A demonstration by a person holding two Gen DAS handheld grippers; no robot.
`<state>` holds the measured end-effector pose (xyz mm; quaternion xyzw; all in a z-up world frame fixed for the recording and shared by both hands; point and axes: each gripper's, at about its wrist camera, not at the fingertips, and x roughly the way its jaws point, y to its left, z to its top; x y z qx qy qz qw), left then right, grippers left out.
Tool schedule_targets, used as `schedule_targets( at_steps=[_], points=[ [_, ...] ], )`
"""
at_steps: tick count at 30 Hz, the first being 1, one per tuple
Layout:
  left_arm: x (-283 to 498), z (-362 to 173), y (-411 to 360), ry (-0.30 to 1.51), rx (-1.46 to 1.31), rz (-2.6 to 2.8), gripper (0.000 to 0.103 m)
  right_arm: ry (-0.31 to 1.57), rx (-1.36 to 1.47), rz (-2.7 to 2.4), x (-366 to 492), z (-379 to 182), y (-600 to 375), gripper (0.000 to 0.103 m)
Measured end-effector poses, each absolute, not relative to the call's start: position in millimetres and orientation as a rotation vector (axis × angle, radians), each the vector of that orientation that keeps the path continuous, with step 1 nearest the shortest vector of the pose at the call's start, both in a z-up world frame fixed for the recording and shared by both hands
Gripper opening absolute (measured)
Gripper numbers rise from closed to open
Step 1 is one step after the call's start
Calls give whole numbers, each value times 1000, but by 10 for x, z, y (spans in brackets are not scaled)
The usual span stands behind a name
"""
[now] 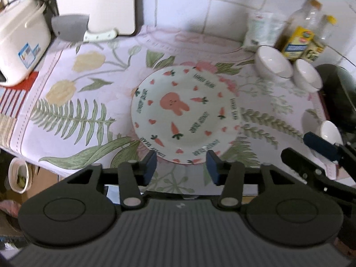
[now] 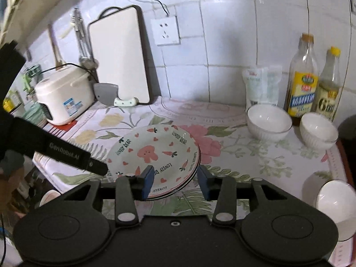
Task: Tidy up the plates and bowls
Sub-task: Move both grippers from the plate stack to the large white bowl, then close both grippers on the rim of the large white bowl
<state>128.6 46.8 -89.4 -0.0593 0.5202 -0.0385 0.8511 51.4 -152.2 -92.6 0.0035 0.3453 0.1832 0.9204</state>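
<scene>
A stack of white plates [image 1: 184,113] with pink rabbits and carrots lies on the floral cloth; it also shows in the right wrist view [image 2: 153,158]. My left gripper [image 1: 181,166] is open and empty just above the stack's near rim. My right gripper [image 2: 175,179] is open and empty at the stack's near right rim. Two white bowls [image 1: 272,64] [image 1: 307,75] stand at the back right, seen in the right wrist view as a larger bowl [image 2: 269,121] and a smaller bowl [image 2: 318,131]. A third white bowl [image 2: 336,202] sits at the near right edge.
A rice cooker [image 2: 62,98], a cutting board [image 2: 121,55] and a cleaver [image 2: 111,94] stand at the back left. Two bottles [image 2: 303,77] and a white pouch [image 2: 262,84] line the tiled back wall. A dark pot [image 1: 340,95] is at the right edge.
</scene>
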Motion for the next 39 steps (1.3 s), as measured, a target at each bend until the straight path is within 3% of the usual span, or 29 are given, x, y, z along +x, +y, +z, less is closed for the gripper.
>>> schedule_targets(
  at_steps=[3,5,9,11,14,26,28,30,39],
  points=[
    [1164,-741,343,1059,-80,-113,63,674,-25,388,356,-812,-1614,66],
    [1092,-667,255,1041,-53,-126,65,674,-43,371,277,-767,-1689,69],
    [975,-586,84,1042,-28,-161,68,662,-91,328,119,-704,-1843,72],
    [909,-554,-6,1037,-14,-175,76,657,-112,307,36,-688,-1929,73],
    [820,-506,-136,1018,-1,-194,81,654,-130,278,-74,-677,-2071,73],
    [685,-491,-776,998,35,-281,86,607,-106,234,-473,-626,-2781,75],
    [689,-519,-899,998,37,-296,87,590,-118,237,-523,-661,-2872,80],
    [695,-557,-1017,1000,33,-307,87,556,-140,239,-576,-718,-2960,92],
    [811,-832,-1542,961,8,-364,88,555,-110,211,-522,-1189,-3288,94]
  ],
)
